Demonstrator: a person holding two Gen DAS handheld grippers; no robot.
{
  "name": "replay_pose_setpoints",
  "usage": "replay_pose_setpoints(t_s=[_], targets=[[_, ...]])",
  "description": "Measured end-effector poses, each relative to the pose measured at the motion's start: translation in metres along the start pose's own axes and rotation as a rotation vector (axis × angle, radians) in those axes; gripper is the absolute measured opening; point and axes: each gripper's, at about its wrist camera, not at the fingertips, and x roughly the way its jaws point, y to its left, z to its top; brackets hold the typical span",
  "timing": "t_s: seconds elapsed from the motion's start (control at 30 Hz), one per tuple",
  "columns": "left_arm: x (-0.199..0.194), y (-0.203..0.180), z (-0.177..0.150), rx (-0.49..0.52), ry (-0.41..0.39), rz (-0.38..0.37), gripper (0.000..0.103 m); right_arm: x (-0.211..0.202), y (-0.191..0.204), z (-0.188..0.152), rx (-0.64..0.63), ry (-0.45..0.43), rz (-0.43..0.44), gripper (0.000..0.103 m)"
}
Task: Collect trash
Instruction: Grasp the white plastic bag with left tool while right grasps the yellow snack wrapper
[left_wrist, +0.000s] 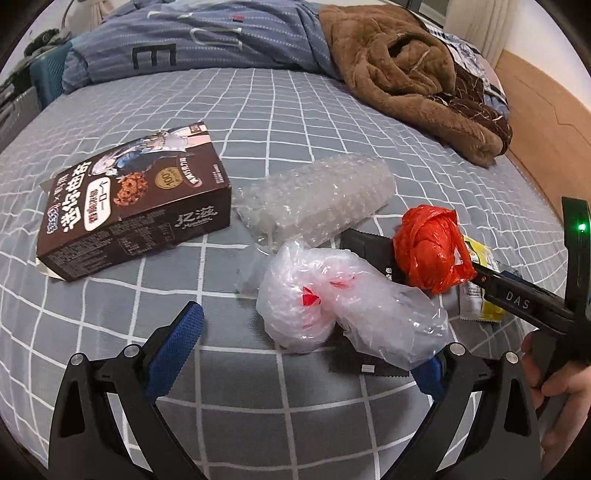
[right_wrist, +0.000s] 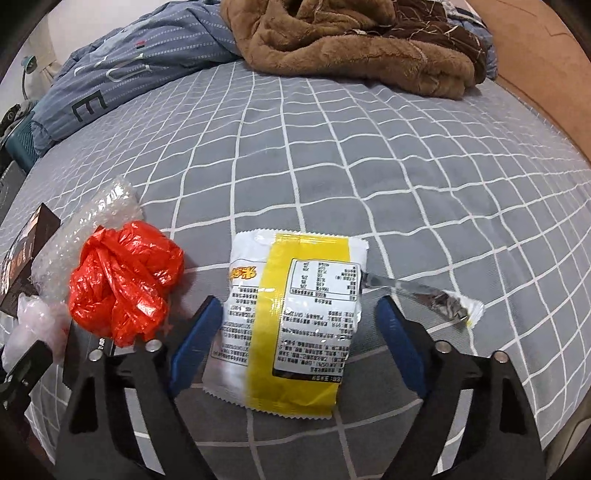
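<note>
Bed (right_wrist: 369, 155): grey checked sheet, brown fleece blanket (right_wrist: 351, 44) bunched at the far end.
Snack box (left_wrist: 136, 203): dark brown, lying flat on the sheet.
Bubble wrap (left_wrist: 317, 199): just beside the box.
Clear plastic bag (left_wrist: 332, 306): crumpled, between the left tongs' (left_wrist: 303, 347) wide-apart fingers.
Yellow-and-white wrapper (right_wrist: 291, 325): flat between the right tongs' (right_wrist: 295, 343) spread fingers; contact unclear.
Red plastic bag (right_wrist: 122, 280): balled, beside the wrapper.

Both the left gripper (left_wrist: 306, 336) and right gripper (right_wrist: 299, 350) have black angular arms with silver round rivets, blue knurled pads (left_wrist: 173, 350), "DAS" lettering and a green light.
</note>
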Motion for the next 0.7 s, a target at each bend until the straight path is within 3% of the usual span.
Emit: replay_pose_setpoints(t_s=[0.2,0.37,0.5,0.6,0.7], targets=[[0.007,-0.013,0.000,0.038,0.020,-0.047,0.061,0.002,0.002,-0.001,0.005,0.032,0.036,0.062],[0.008,-0.014,0.001,0.039,0.022,-0.040,0.051,0.003,0.003,-0.001,0.011,0.061,0.079,0.046],[0.005,-0.010,-0.001,0.027,0.023,-0.043,0.048,0.003,0.006,-0.001,0.000,0.079,0.110,0.023],[0.002,-0.009,-0.002,0.026,0.022,-0.041,0.047,0.001,0.006,0.000,-0.008,0.073,0.120,0.015],[-0.003,-0.009,-0.003,0.025,0.017,-0.042,0.047,-0.005,0.008,0.001,-0.021,0.052,0.108,0.015]])
